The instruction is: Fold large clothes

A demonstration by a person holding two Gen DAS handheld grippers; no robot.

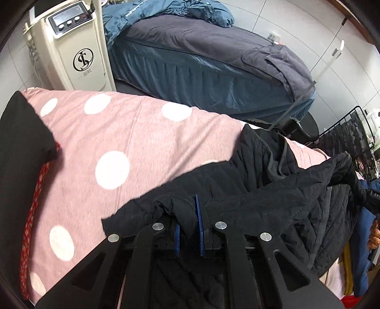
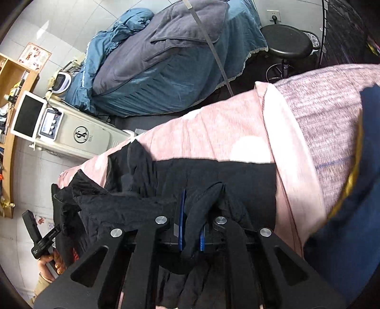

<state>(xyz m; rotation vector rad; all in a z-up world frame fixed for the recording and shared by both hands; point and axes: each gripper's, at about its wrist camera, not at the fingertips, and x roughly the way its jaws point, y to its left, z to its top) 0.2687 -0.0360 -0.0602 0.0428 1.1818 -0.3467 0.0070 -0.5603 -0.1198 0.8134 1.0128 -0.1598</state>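
While both the left gripper [image 1: 190, 228] and right gripper [image 2: 191, 223] clamp the black jacket [image 1: 273, 190], carry its hem evenly toward 12 o'clock over the pink bed [image 1: 142, 133].

Looks like a beauty or massage treatment room, not a bedroom. Treatment couch [image 1: 213, 61] at 12 o'clock in the left wrist view, skirted in pleated teal cloth, grey towel over the top, blue quilt [image 1: 166, 12] bunched at its far end. Cream wheeled salon machine [image 1: 71, 54] at 10 o'clock, with display, three knobs and a monogram logo. Second couch under a pink polka-dot sheet [image 1: 118, 147] in the foreground. In the right wrist view: round black stool [image 2: 286, 40] at 1 o'clock, wooden shelving [image 2: 11, 78] and a small wall poster [image 2: 34, 55] at 10 o'clock. Tiled walls, dark floor.
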